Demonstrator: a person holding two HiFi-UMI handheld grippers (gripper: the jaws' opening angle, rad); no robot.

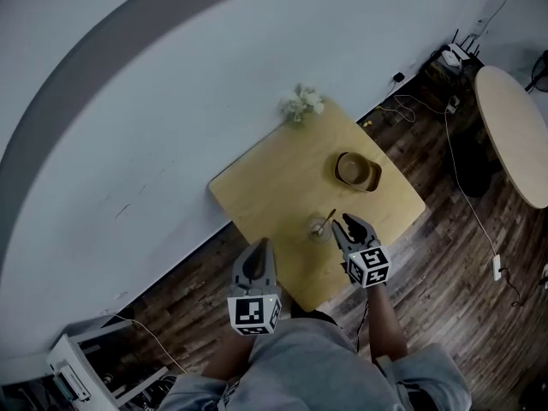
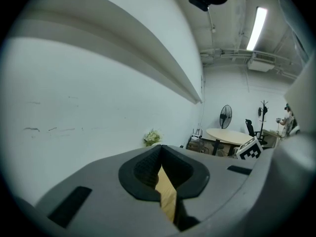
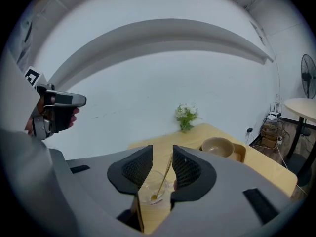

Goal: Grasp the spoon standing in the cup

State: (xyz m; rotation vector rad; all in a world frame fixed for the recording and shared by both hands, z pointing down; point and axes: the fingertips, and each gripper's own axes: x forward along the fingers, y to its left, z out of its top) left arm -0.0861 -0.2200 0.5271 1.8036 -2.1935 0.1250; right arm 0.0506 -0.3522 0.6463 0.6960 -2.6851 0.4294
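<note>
A clear glass cup [image 1: 319,229] stands near the front of the small wooden table [image 1: 274,187], with a thin gold spoon [image 1: 329,219] leaning in it. My right gripper [image 1: 342,221] is open just to the right of the cup, apart from it. In the right gripper view the cup [image 3: 152,186] and the spoon [image 3: 163,177] show through the gap of the right gripper [image 3: 163,156], a little beyond its tips. My left gripper [image 1: 259,247] hovers at the table's near-left edge, shut and empty. In its own view the left gripper [image 2: 160,154] has its pads meeting.
A tan bowl [image 1: 350,168] sits on a brown tray [image 1: 374,178] behind the cup. A small white flower bunch [image 1: 301,103] stands at the table's far corner by the wall. A round table [image 1: 514,131], cables and a router [image 1: 451,56] lie to the right.
</note>
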